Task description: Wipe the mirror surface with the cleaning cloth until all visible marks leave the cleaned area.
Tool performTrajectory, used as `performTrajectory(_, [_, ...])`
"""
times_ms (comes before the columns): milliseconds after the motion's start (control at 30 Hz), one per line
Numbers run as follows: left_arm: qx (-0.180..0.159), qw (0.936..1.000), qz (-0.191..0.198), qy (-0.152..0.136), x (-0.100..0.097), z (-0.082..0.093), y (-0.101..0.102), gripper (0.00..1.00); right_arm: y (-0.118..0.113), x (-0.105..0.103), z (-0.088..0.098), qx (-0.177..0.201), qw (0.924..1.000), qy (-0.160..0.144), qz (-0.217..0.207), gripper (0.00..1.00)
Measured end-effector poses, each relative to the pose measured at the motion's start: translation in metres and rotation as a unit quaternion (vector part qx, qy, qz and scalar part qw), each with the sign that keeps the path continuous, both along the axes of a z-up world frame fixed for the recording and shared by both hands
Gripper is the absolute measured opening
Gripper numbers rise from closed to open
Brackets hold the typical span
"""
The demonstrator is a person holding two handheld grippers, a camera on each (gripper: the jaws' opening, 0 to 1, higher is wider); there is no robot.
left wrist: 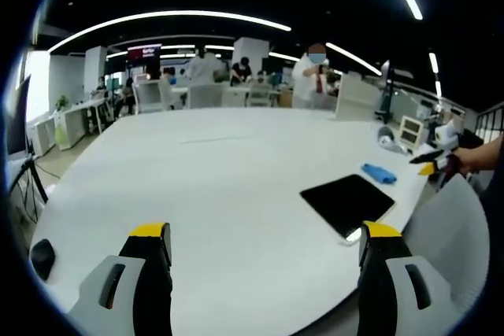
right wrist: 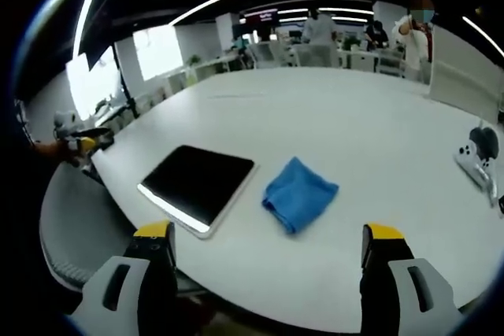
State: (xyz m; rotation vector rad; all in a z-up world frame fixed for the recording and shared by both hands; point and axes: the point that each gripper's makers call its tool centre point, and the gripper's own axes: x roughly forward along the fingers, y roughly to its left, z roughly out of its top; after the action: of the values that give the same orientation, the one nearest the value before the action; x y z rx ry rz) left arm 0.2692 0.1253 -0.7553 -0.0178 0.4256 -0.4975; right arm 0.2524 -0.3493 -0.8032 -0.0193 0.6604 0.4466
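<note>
The cleaning cloth [right wrist: 299, 193] lay ahead of the right tongs [right wrist: 268, 245], nearer than the left tongs [left wrist: 264, 243]; both were held wide open, empty.

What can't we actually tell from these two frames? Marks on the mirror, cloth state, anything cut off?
- Mirror: its face reads flat dark in both views, so marks are too faint or small to judge.
- Blue cloth: crumpled on the white table; its underside is hidden, and in the left gripper view it is tiny.
- White items at the table's right edge: warped by the fisheye rim, unidentifiable.
- Left gripper: jaw bases cut off by the bottom edge.
</note>
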Motion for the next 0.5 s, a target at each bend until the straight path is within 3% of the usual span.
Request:
performTrajectory(167, [-0.009, 0.9999, -0.007, 0.002, 0.001, 0.0, -0.013, 0.99, 0.003, 0.002, -0.002, 0.003, 1.0, 0.001, 0.0, 0.98])
performTrajectory(333, [0.004, 0.9996, -0.021, 0.02, -0.01, -0.02, -0.028, 0.99, 0.004, 0.001, -0.002, 0.0, 1.0, 0.002, 0.003, 0.98])
performTrajectory(433, [0.005, 0.9994, -0.011, 0.031, -0.014, -0.027, -0.031, 0.99, 0.001, -0.002, -0.002, -0.001, 1.0, 0.004, 0.001, 0.97])
performTrajectory(500, [-0.012, 0.9994, 0.013, 0.031, -0.008, -0.02, -0.027, 0.99, 0.0, -0.003, -0.003, -0.001, 1.0, 0.008, 0.0, 0.97])
